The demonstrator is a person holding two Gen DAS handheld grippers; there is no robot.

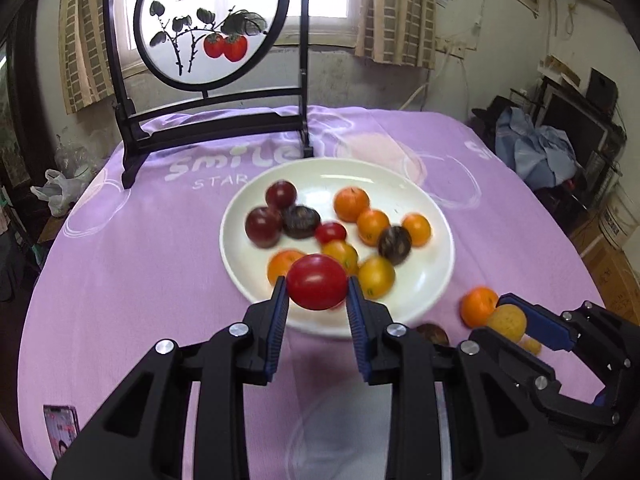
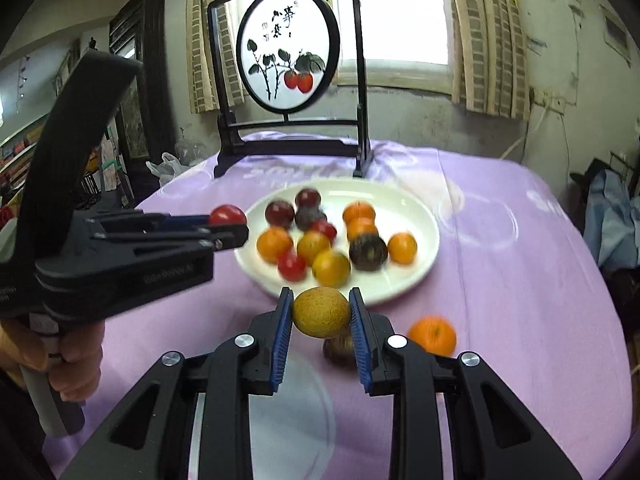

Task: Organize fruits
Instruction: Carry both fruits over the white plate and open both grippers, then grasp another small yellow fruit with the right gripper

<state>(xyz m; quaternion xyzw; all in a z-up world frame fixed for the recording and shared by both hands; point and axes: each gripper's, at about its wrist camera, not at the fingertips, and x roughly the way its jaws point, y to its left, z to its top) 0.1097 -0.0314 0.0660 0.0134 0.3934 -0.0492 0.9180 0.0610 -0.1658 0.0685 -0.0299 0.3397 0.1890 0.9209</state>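
Note:
My left gripper [image 1: 317,290] is shut on a red tomato [image 1: 317,282] and holds it above the near rim of the white plate [image 1: 432,296]. It also shows in the right wrist view [image 2: 228,226] with the tomato [image 2: 228,215]. My right gripper [image 2: 320,312] is shut on a yellow-brown fruit [image 2: 320,312], just short of the plate [image 2: 416,280]; it shows in the left wrist view [image 1: 510,322] too. The plate holds several orange, red and dark fruits. An orange fruit [image 2: 433,335] and a dark fruit [image 2: 338,349] lie on the cloth beside the plate.
A purple cloth [image 1: 140,264] covers the round table. A dark wooden stand with a round painted screen [image 1: 210,20] stands behind the plate. A phone [image 1: 61,428] lies at the table's near left edge. Clutter surrounds the table.

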